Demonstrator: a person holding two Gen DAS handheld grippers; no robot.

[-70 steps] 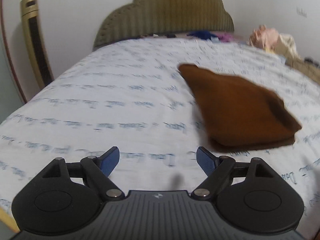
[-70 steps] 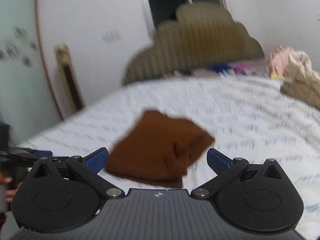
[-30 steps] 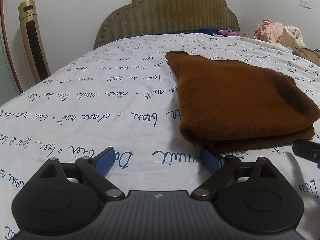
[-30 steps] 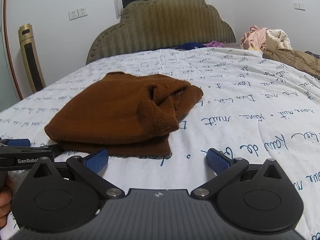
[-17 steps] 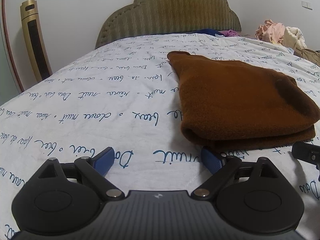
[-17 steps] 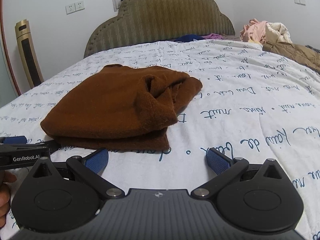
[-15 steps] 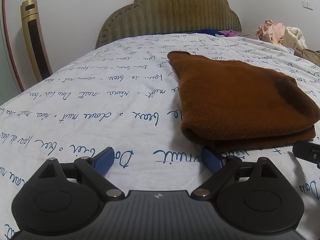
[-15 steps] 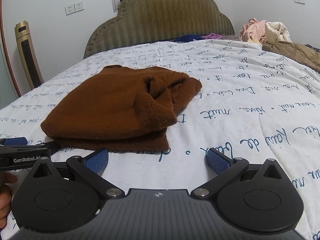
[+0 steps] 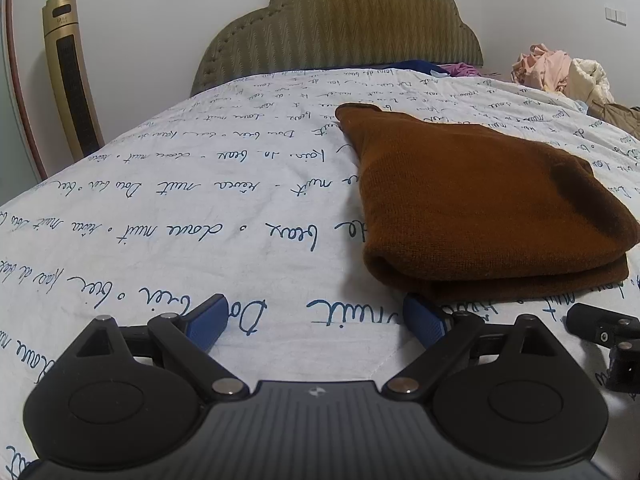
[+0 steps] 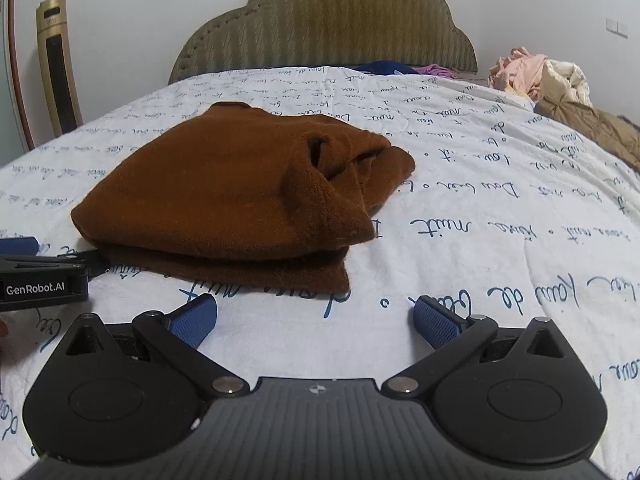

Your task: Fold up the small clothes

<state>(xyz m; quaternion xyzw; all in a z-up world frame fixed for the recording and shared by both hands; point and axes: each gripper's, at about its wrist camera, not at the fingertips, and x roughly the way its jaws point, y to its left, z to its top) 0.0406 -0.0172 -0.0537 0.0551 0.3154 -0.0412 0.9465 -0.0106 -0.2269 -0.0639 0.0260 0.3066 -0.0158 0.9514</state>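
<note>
folded brown garment point(image 10: 224, 196) ahead of spread right gripper point(image 10: 314, 316)

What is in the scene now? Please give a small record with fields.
surface: white bedsheet with blue handwriting print
garment: brown sweater, folded, lying on the sheet
left gripper: open, holding nothing, fingers just short of the sweater's near edge
right gripper: open, holding nothing
background: padded headboard; pile of clothes at the far right
</note>
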